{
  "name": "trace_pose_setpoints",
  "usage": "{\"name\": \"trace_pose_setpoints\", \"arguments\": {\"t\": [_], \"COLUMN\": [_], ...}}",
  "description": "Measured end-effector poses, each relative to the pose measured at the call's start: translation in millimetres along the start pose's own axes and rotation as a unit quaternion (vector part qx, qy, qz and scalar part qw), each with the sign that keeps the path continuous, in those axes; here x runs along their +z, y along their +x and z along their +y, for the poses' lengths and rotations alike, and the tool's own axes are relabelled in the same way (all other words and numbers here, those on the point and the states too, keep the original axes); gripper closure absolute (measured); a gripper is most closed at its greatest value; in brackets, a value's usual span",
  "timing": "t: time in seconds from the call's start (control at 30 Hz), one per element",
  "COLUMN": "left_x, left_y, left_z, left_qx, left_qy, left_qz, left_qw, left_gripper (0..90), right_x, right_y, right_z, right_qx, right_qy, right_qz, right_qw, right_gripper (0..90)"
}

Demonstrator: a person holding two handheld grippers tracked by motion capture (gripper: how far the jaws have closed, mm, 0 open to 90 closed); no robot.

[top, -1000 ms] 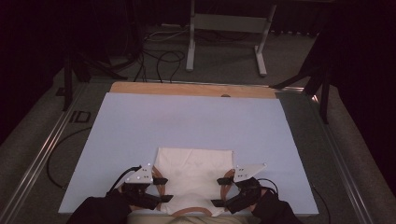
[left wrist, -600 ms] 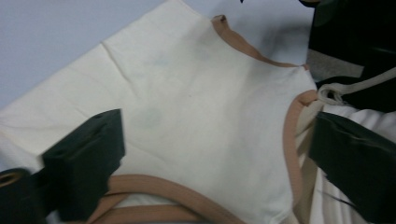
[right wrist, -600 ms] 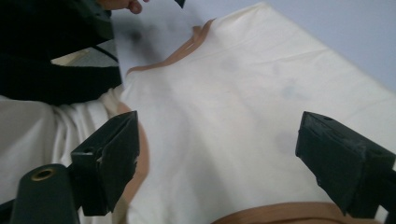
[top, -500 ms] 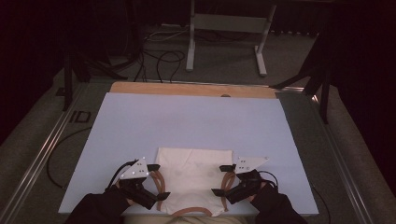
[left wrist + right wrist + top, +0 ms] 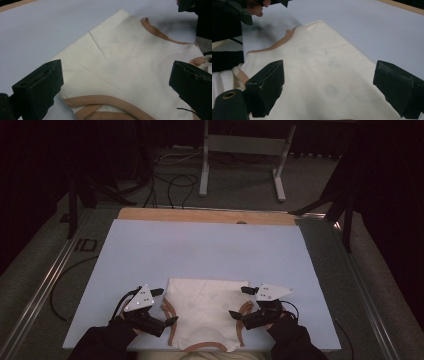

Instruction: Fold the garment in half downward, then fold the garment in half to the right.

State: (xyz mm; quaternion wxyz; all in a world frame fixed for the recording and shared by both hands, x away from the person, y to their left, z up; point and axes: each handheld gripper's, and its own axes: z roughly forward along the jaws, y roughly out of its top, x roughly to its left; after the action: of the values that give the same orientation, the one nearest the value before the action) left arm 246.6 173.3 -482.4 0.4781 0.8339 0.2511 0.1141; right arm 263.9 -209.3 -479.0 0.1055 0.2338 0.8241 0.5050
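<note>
In the high view a cream cloth bag [image 5: 204, 312] with tan straps [image 5: 168, 312] lies flat on the pale blue table [image 5: 200, 250], at the lower middle of the frame, its near edge hanging just over the table's front rim. The left hand-held gripper [image 5: 167, 306] sits at the lower left of the bag, held in a dark-sleeved hand coming up from the bottom edge, its jaws pointing right toward the bag's left side. The right hand-held gripper [image 5: 239, 302] mirrors it at the bag's lower right, jaws pointing left, its grey plate tilted up toward the frame's right.

In the left gripper view its jaws stand wide apart at the bottom corners with nothing between them; the bag [image 5: 130, 62] lies under and beyond them, and a tan strap [image 5: 105, 102] curves along the lower edge.

In the right gripper view its jaws are likewise spread wide and hold nothing; the bag [image 5: 329, 75] spreads between and beyond them, and the left hand-held gripper [image 5: 239, 10] shows at the upper left.
</note>
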Motion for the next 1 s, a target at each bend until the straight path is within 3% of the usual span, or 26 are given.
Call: {"name": "trace_pose_setpoints", "arguments": {"t": [0.2, 0.4, 0.47, 0.6, 0.7, 1.0], "left_x": [0.4, 2.1, 2.2, 1.4, 0.7, 9.7], "left_y": [3.9, 7.5, 11.6, 15.6, 26.0, 51.2], "left_z": [-2.9, -3.7, -3.9, -3.3, -1.0, 7.6], "left_qx": [-0.004, -0.015, -0.031, -0.038, -0.042, -0.037], "left_qy": [-0.002, 0.009, 0.018, 0.022, 0.022, 0.036], "left_qz": [0.01, 0.002, -0.008, -0.01, -0.001, 0.01], "left_qw": [0.9999, 0.9999, 0.9993, 0.999, 0.9989, 0.9986], "left_gripper": [0.3, 0.3, 0.3, 0.4, 5.0, 16.2], "right_x": [0.1, -0.8, -1.1, -1.5, -1.8, 4.2], "right_y": [-1.5, -2.3, -3.8, -8.3, -17.3, -37.1], "right_z": [-3.2, -3.4, -3.2, -2.6, -1.9, 1.0], "right_qx": [-0.001, -0.003, 0.003, 0.007, 0.009, 0.006], "right_qy": [0.009, 0.01, 0.008, 0.004, 0.007, 0.049], "right_qz": [-0.007, -0.01, -0.006, -0.006, -0.004, -0.016], "right_qw": [0.9999, 0.9999, 0.9999, 0.9999, 0.9999, 0.9987], "right_gripper": [10.1, 10.2, 10.2, 10.2, 10.2, 9.3]}}
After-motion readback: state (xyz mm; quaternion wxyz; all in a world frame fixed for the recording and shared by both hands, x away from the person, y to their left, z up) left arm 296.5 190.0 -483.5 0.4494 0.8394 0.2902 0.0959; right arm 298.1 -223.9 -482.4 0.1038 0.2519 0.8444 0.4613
